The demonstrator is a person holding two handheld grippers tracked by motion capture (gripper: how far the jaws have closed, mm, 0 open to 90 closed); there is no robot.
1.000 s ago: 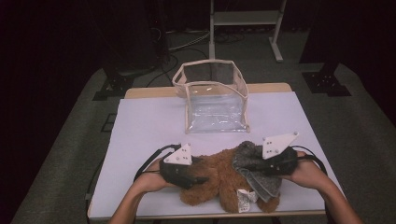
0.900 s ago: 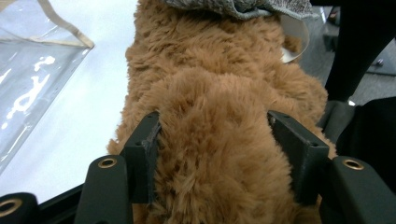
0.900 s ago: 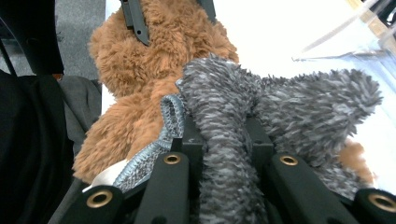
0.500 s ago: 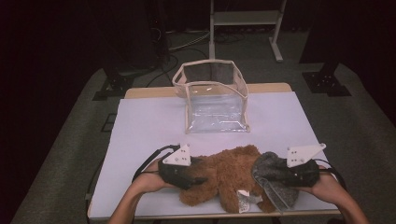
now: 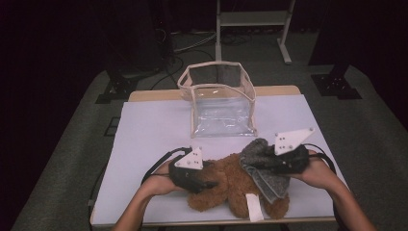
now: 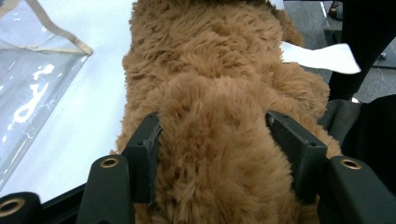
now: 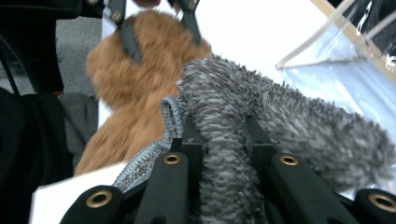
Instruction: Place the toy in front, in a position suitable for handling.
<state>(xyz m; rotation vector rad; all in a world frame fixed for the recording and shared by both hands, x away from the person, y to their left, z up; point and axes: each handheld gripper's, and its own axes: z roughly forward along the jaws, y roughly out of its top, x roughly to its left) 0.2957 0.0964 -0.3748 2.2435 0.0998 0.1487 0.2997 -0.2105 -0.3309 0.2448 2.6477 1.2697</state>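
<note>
- Tabletop (image 5: 144, 144): a pale, white-covered surface seen from above, with a person's forearms entering from the near edge.
- Brown plush toy (image 5: 231, 185): it lies on the near part of the tabletop, between the two hands; a white tag (image 5: 254, 208) sticks out from its near side. In the left gripper view its shaggy body (image 6: 205, 93) stretches away from the camera, with the white tag (image 6: 322, 57) at the far right.
- Left gripper (image 5: 204, 182): held at the toy's left end. In the left gripper view (image 6: 212, 144) the two black jaws stand on either side of a rounded lobe of brown fur and press into it, so they are gripping the plush toy.
- Grey fuzzy cloth (image 5: 262, 163): it is draped over the right end of the plush toy, touching it. In the right gripper view (image 7: 280, 116) its mottled grey pile fills the middle, with a knitted grey edge (image 7: 170, 116) at the left.
- Right gripper (image 5: 269, 163): held at the cloth's right side. In the right gripper view (image 7: 224, 135) the jaws are closed on a fold of the grey fuzzy cloth.
- Clear plastic bag (image 5: 219, 103): it stands open and upright beyond the toy, apart from it, with a beige trim (image 5: 214, 86) along its rim.
</note>
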